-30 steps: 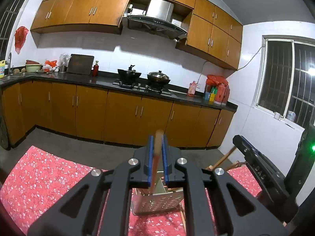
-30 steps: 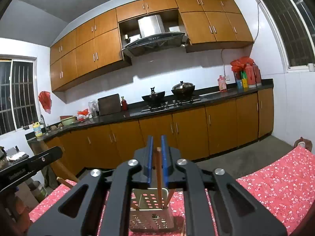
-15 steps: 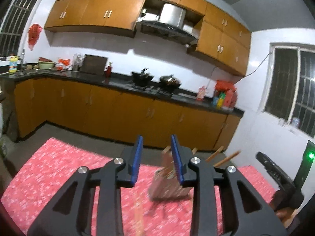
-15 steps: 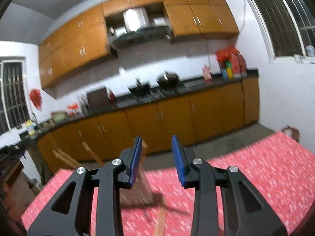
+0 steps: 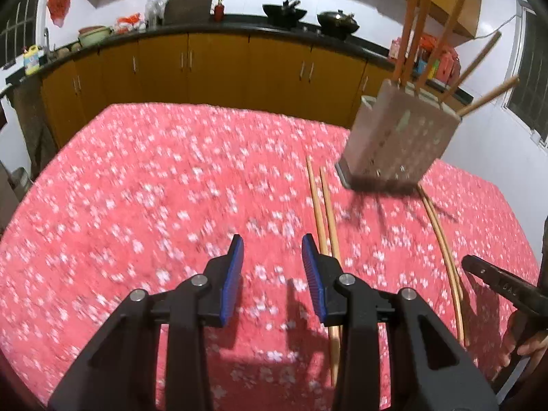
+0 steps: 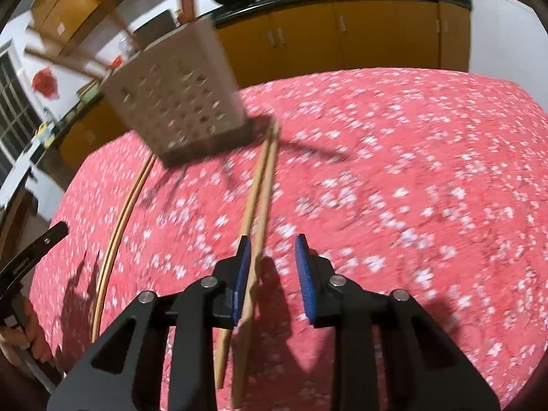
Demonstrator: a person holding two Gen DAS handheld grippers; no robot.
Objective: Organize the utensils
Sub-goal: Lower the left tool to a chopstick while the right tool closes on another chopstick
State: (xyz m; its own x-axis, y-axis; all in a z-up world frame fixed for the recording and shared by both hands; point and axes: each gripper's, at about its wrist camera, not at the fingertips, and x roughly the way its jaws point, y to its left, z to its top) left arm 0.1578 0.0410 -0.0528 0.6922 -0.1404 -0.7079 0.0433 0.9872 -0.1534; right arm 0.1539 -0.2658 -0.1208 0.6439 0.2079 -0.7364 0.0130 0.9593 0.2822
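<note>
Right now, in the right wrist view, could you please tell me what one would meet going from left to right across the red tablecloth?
Left gripper → pale chopstick pair → perforated utensil holder → wooden chopstick pair → bare stretch of red floral tablecloth.

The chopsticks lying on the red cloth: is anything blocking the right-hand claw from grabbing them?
Nothing visible does. The right gripper is open, and the nearest pair of chopsticks runs along its left finger on bare tablecloth. The perforated holder stands beyond.
</note>
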